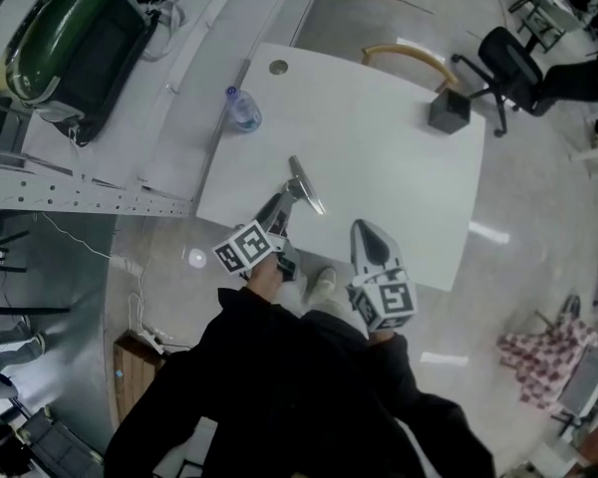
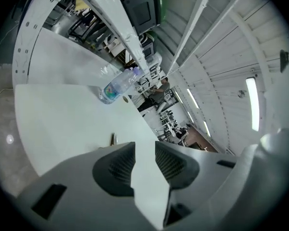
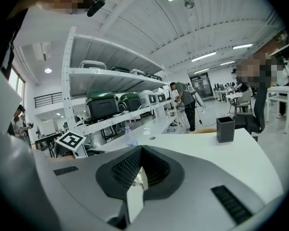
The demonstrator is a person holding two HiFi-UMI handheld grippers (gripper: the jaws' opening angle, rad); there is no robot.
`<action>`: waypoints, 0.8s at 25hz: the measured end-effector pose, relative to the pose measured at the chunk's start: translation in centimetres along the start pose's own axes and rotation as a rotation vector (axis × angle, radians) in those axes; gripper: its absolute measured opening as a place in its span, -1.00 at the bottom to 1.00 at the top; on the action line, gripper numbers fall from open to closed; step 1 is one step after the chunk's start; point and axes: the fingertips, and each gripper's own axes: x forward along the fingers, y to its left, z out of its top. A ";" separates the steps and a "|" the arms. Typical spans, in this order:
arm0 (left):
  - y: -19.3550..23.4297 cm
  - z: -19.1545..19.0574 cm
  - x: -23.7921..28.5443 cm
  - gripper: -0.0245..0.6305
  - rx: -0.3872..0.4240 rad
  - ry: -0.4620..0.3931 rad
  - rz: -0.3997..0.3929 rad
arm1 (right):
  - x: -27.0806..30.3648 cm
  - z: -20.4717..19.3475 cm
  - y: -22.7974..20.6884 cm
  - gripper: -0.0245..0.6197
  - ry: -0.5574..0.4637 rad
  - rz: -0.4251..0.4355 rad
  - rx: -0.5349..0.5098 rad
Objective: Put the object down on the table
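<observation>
Lying flat on the table [image 1: 399,157], the tool [image 1: 307,189] sits just beyond the left gripper [image 1: 281,207], whose jaws stand spread and empty, so the set-down looks done. Right gripper [image 1: 365,231] hangs nearby, jaws pressed together, apparently unneeded.

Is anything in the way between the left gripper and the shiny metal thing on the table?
Nothing visible is. The metal tool lies on the white table just ahead of the left gripper, whose jaws stand open and empty. The bottle and grey box stand farther back.
</observation>
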 end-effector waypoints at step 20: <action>-10.5 5.1 -4.8 -0.92 0.551 -0.156 -0.052 | 0.1 6.2 0.8 -0.96 -0.126 0.008 -0.033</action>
